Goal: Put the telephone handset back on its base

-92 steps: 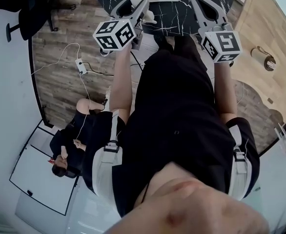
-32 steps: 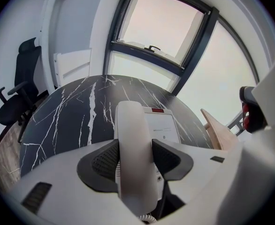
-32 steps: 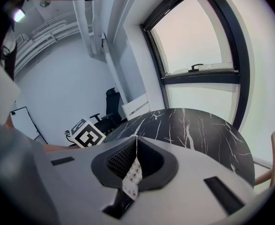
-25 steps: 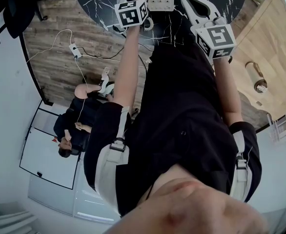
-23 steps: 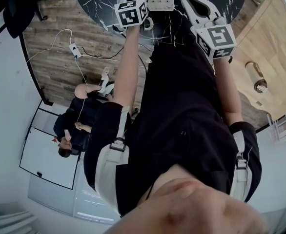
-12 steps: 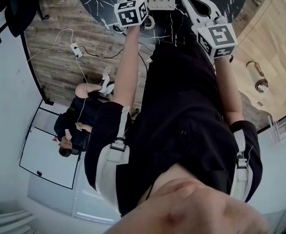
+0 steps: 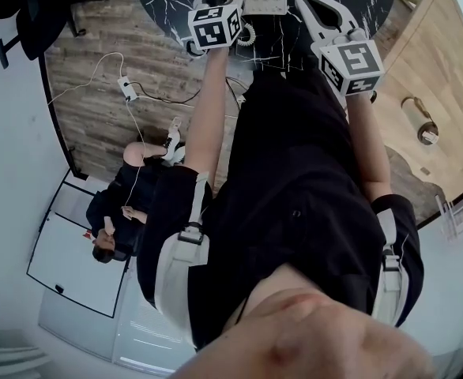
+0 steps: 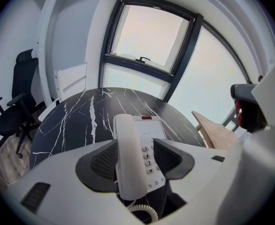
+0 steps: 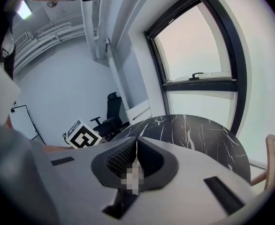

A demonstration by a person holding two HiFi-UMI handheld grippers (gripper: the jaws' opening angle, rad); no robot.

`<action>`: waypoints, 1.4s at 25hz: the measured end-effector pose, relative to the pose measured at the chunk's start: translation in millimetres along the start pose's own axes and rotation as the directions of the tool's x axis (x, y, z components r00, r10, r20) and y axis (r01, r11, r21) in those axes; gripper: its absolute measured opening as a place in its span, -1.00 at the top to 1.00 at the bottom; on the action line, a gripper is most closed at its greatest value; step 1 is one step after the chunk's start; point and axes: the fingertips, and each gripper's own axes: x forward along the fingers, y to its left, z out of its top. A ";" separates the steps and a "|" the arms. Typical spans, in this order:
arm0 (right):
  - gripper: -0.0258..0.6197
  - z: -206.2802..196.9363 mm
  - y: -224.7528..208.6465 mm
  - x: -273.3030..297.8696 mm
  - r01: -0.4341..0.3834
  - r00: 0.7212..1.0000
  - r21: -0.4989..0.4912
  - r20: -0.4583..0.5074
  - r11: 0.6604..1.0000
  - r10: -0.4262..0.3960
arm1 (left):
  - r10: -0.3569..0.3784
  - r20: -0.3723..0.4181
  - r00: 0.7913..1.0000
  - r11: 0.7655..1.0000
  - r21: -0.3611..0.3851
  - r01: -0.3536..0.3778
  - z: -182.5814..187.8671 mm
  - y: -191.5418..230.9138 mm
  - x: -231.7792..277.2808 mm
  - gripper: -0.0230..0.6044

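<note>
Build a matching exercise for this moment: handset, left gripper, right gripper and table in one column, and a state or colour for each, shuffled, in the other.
Things:
1. handset
2. left gripper
3. right gripper
4. table

States or colours:
A. jaws together, nothing between them
B. black with white veins
C. lying on the phone base
D. jaws apart, one on either side of the handset

Pairs: 1-C, 2-D, 3-A, 4-B
</note>
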 end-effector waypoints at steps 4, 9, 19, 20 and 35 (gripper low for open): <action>0.83 2.7 15.8 -10.3 0.008 1.000 -0.014 0.027 1.000 -0.007 | -0.014 0.038 0.999 1.000 0.020 0.013 2.1 -5.4 -23.6 0.13; 0.83 9.0 34.6 -22.3 0.021 0.997 -0.034 0.069 0.999 -0.019 | -0.036 0.093 0.995 0.999 0.041 0.033 5.7 -12.9 -56.3 0.16; 0.83 30.0 69.4 -48.7 0.057 0.985 -0.075 0.164 0.996 -0.044 | -0.104 0.198 0.975 0.991 0.105 0.084 13.6 -31.6 -128.0 0.33; 0.83 33.4 72.9 -51.6 0.059 0.983 -0.080 0.178 0.995 -0.044 | -0.109 0.217 0.970 0.990 0.116 0.086 17.8 -33.6 -136.4 0.38; 0.83 80.9 113.8 -85.5 0.052 0.941 -0.145 0.337 0.988 0.000 | -0.141 0.447 0.884 0.975 0.220 0.044 69.0 -51.8 -244.7 0.78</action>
